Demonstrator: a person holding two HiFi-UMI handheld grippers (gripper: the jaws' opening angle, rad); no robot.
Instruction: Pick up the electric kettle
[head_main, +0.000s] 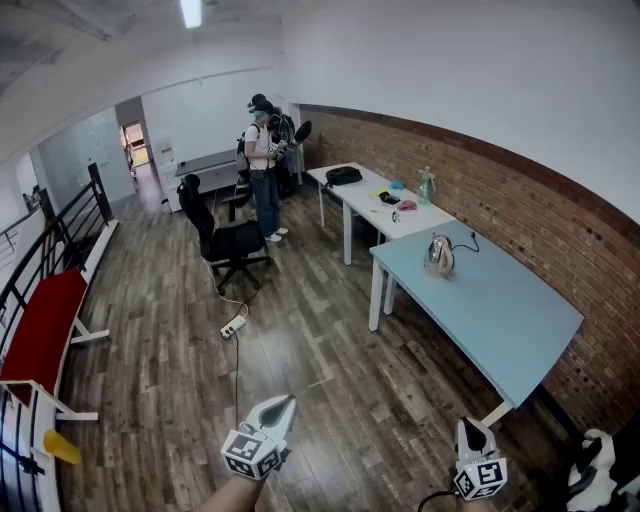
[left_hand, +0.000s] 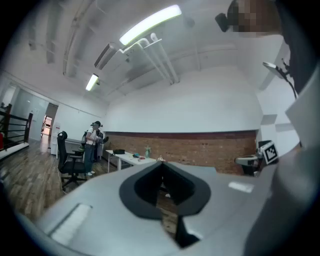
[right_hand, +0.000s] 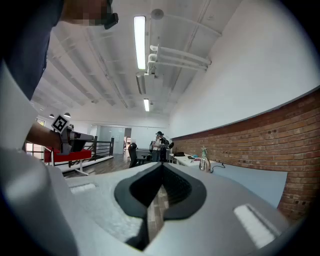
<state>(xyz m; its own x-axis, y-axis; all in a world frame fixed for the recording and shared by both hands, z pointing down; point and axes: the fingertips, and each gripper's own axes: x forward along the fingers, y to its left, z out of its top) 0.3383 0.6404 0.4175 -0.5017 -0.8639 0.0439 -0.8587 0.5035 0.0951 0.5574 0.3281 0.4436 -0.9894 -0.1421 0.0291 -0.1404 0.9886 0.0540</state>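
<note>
A shiny metal electric kettle (head_main: 438, 256) stands on the far end of a light blue table (head_main: 500, 310), its black cord trailing toward the brick wall. It also shows small in the right gripper view as the kettle (right_hand: 204, 163). My left gripper (head_main: 287, 402) is low at the bottom centre, far from the table, jaws shut on nothing. My right gripper (head_main: 470, 424) is at the bottom right, near the table's near corner, also shut and empty. In the left gripper view my left gripper (left_hand: 160, 162) points level toward the tables; my right gripper (right_hand: 161, 164) does likewise.
A white table (head_main: 380, 200) with a black bag and small items stands beyond the blue one. A black office chair (head_main: 225, 240), a power strip (head_main: 233, 326) on the wood floor, a standing person (head_main: 264, 165), a red bench (head_main: 40, 330) and a black railing at left.
</note>
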